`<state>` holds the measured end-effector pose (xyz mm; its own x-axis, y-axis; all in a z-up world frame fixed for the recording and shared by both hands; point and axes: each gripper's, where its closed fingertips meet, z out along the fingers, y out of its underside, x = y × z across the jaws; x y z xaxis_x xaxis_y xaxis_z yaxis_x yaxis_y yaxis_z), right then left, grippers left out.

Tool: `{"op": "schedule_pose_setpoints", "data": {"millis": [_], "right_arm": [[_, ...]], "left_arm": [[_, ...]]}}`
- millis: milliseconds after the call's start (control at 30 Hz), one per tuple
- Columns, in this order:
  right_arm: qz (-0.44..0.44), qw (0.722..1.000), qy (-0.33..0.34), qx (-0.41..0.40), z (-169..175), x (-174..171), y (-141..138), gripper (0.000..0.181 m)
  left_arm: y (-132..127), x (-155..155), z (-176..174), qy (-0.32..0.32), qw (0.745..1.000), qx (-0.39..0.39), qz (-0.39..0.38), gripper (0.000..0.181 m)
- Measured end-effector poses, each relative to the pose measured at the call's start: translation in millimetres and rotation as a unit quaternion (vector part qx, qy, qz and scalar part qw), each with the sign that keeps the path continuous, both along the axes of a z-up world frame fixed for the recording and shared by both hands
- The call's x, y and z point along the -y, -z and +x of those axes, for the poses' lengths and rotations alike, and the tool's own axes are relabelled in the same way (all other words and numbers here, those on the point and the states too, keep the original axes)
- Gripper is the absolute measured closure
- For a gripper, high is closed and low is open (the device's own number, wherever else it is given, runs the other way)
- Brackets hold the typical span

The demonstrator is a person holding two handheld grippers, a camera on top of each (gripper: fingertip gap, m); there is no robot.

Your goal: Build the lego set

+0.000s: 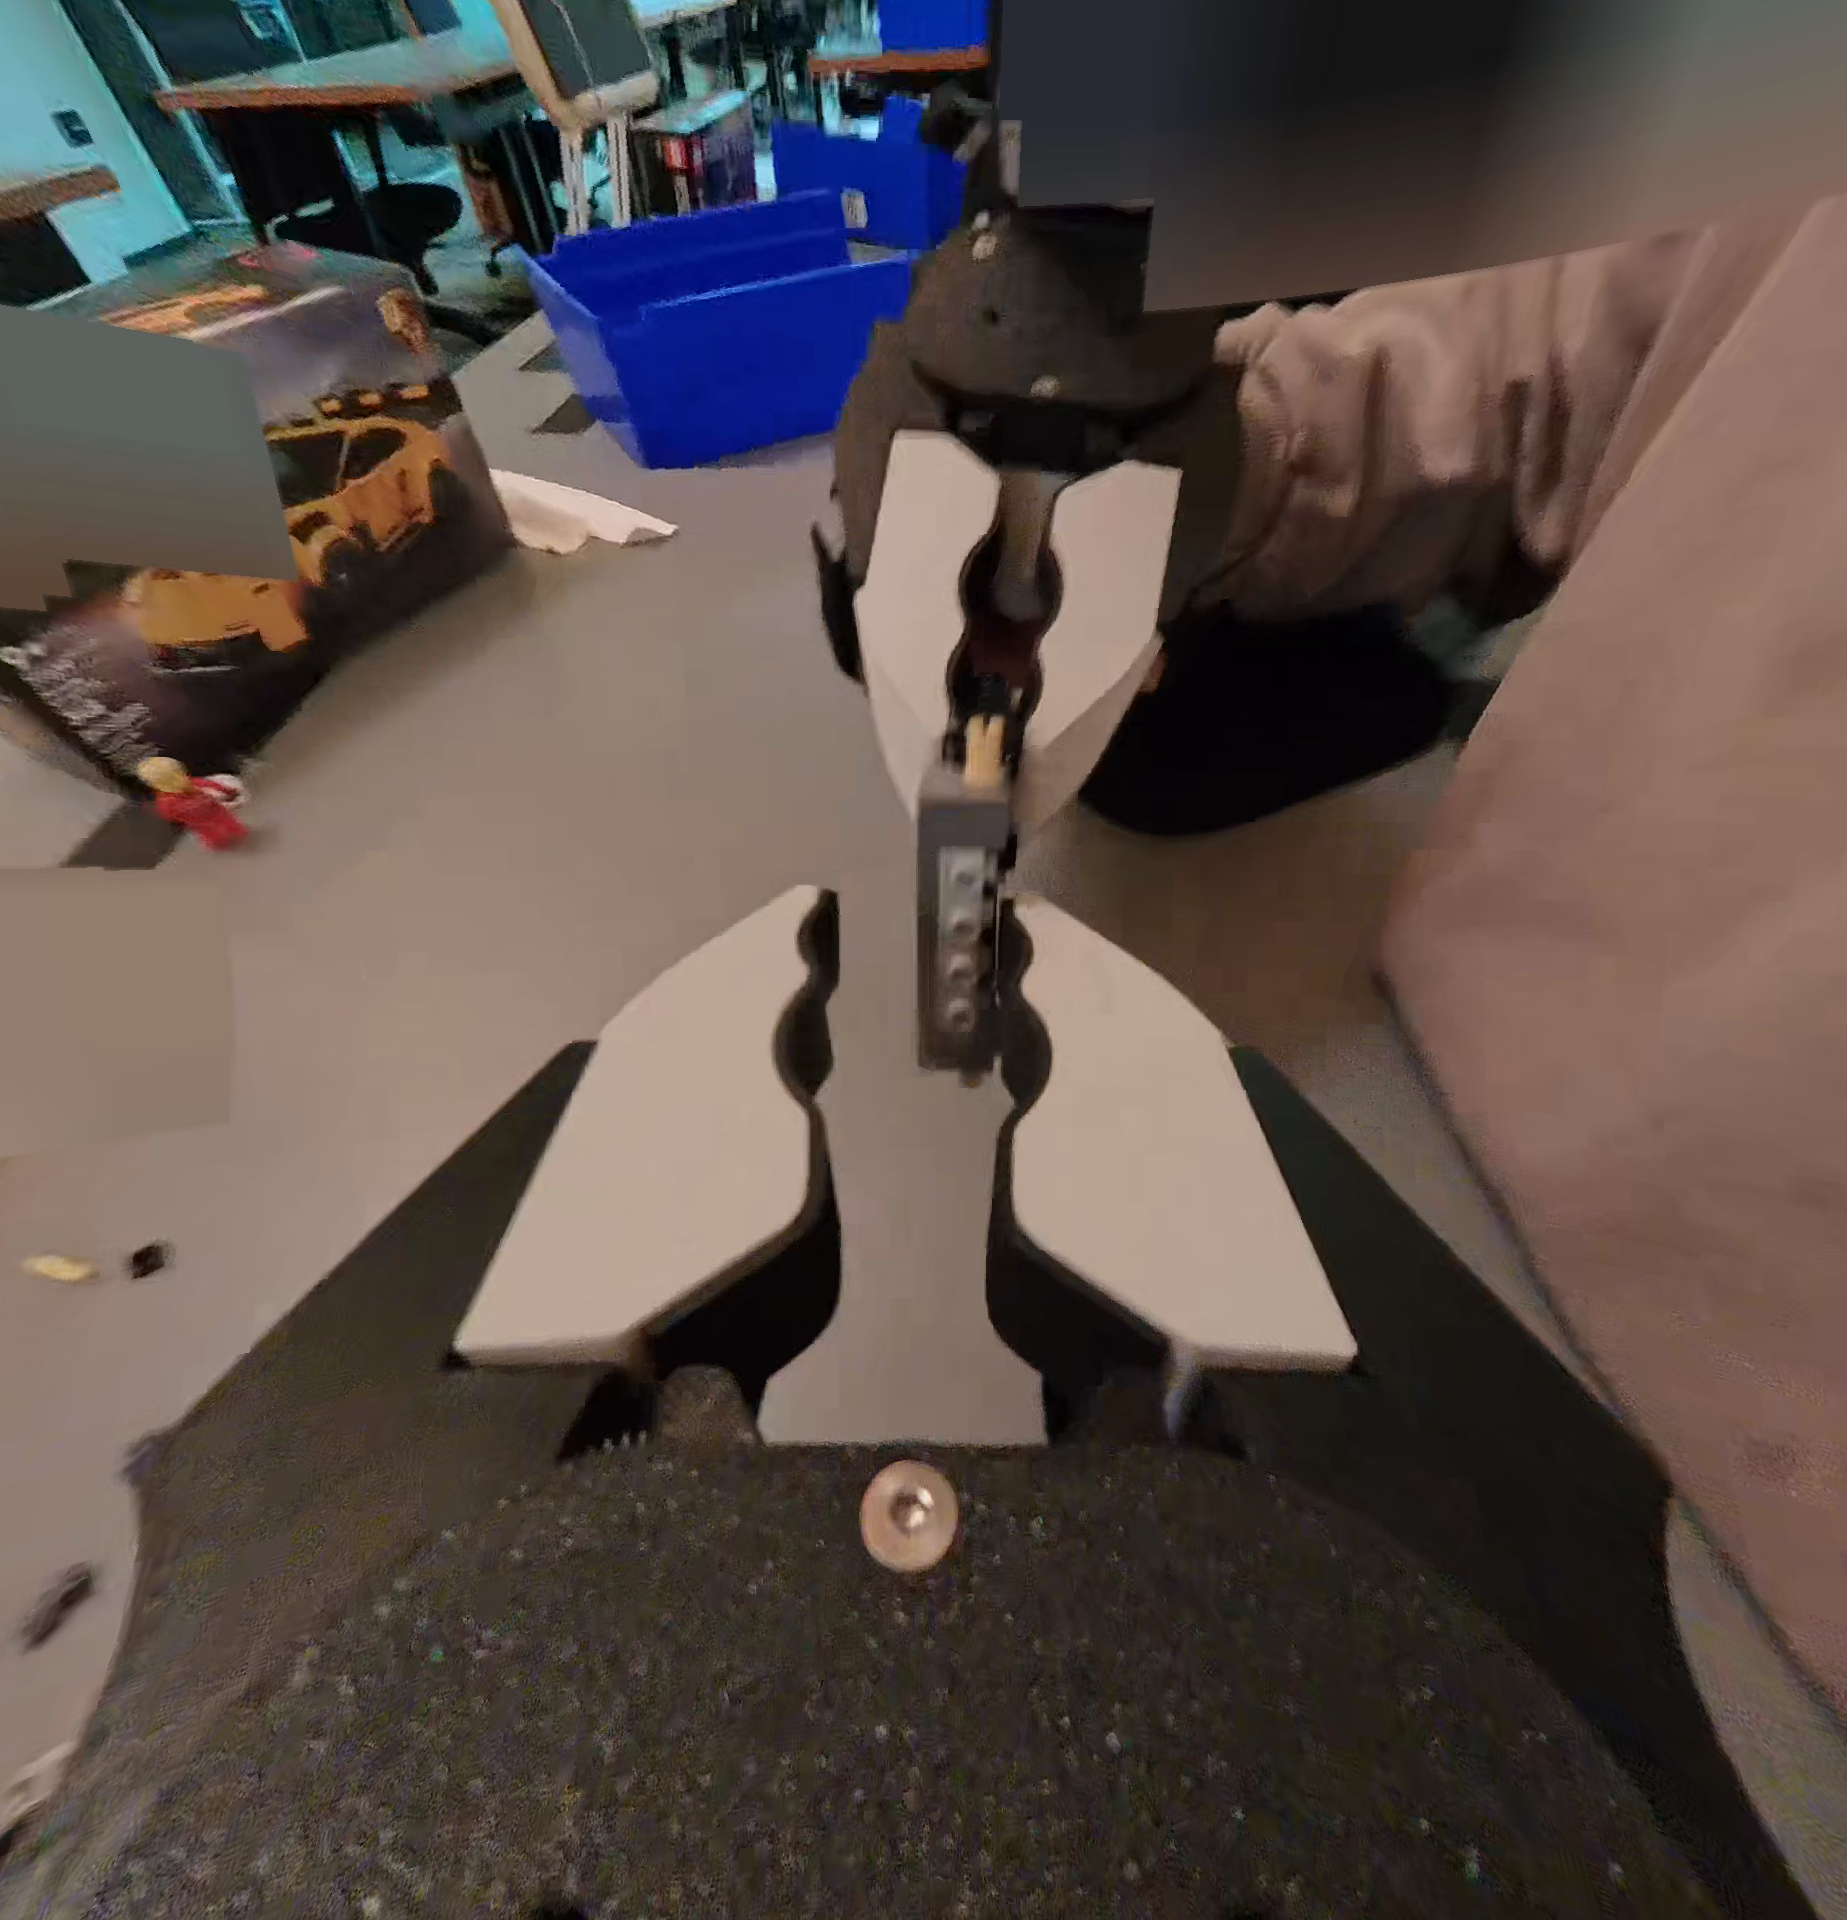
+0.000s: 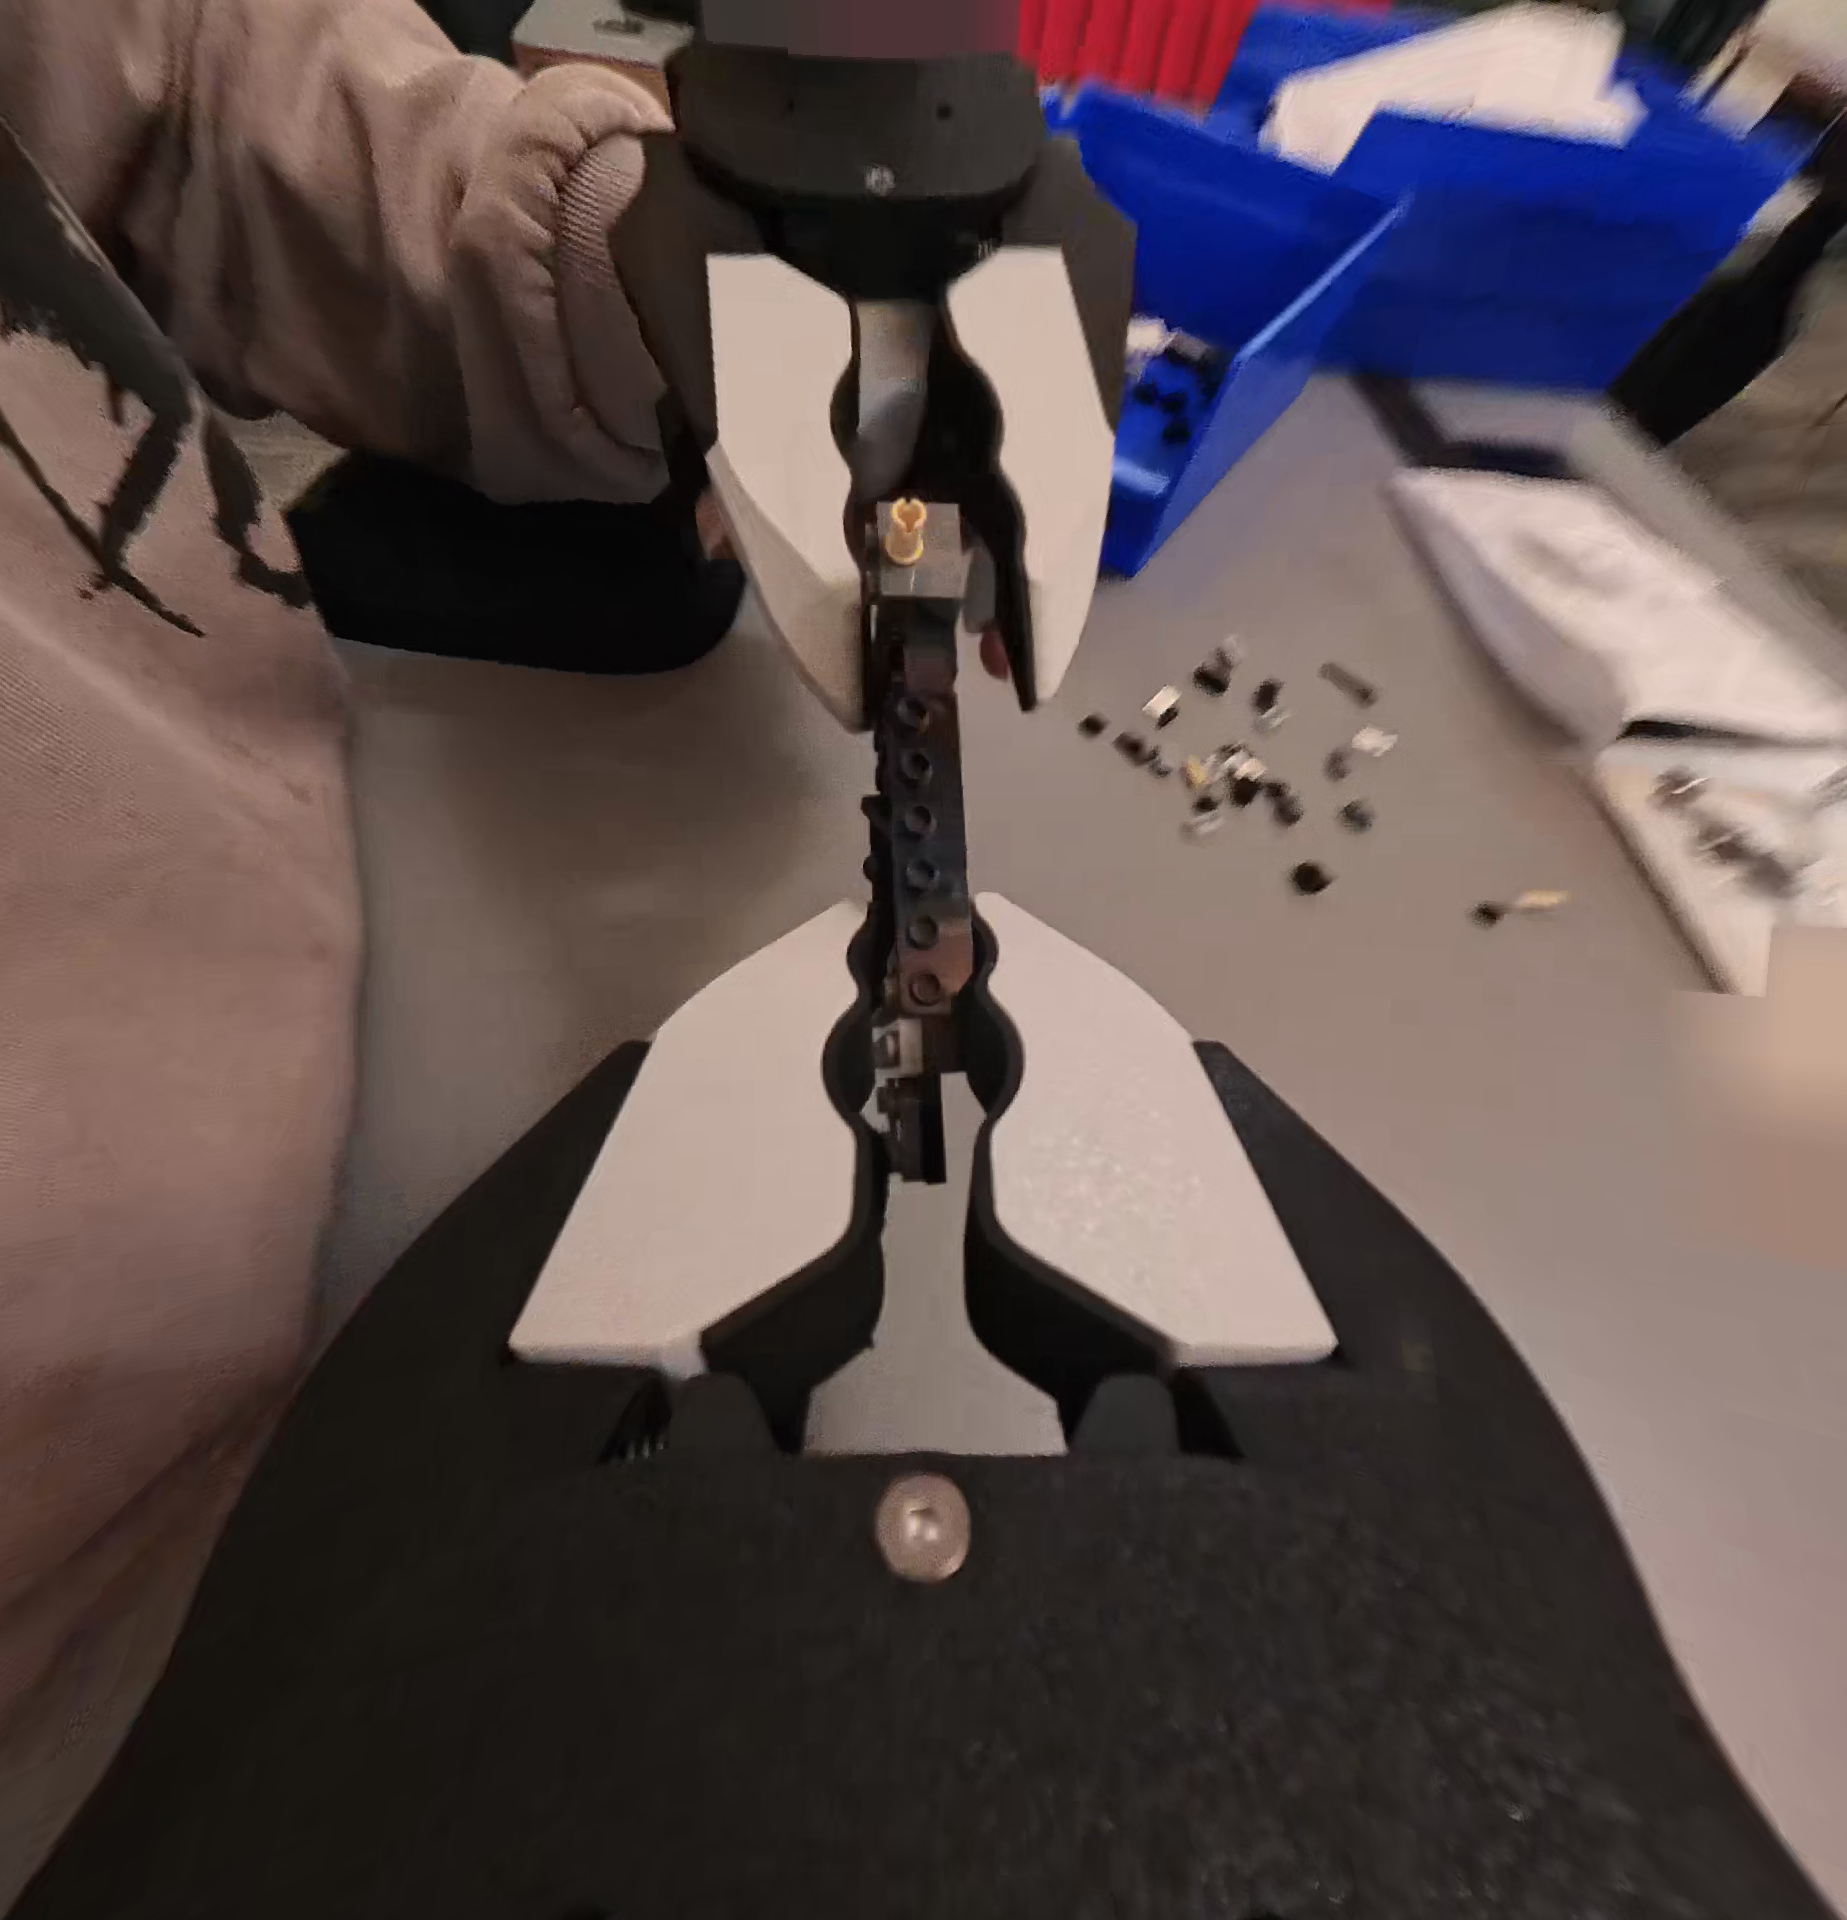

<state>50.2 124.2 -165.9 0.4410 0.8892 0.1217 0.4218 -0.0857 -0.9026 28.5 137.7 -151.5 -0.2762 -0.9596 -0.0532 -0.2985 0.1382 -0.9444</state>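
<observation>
The left gripper (image 1: 924, 935) points forward with its jaws parted, the right-hand finger (image 1: 1137, 1122) touching the piece between them and the other standing clear. Facing it tip to tip, the right gripper (image 2: 924, 945) has its jaws drawn in tight, both fingers (image 2: 711, 1132) pressing on what they carry. Beige sleeves (image 1: 1418, 436) cover the person's arms behind both tools.
</observation>
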Motion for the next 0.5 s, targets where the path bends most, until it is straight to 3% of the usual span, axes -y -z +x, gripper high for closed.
{"op": "schedule_pose_setpoints", "data": {"millis": [133, 300, 500], "right_arm": [[0.177, 0.981, 0.057, 0.057, 13, -11, -8, 0.169], [0.360, 0.912, 0.107, 0.165, 25, -18, -10, 0.169], [0.475, 0.838, 0.114, 0.245, 27, -22, -11, 0.169]], "left_arm": [[1, -10, -6, -0.025, 1.000, 0.000, -0.007, 0.139], [4, -14, -12, -0.040, 0.983, -0.011, -0.181, 0.144], [-3, -8, -5, -0.026, 0.945, -0.003, -0.326, 0.148]]}}
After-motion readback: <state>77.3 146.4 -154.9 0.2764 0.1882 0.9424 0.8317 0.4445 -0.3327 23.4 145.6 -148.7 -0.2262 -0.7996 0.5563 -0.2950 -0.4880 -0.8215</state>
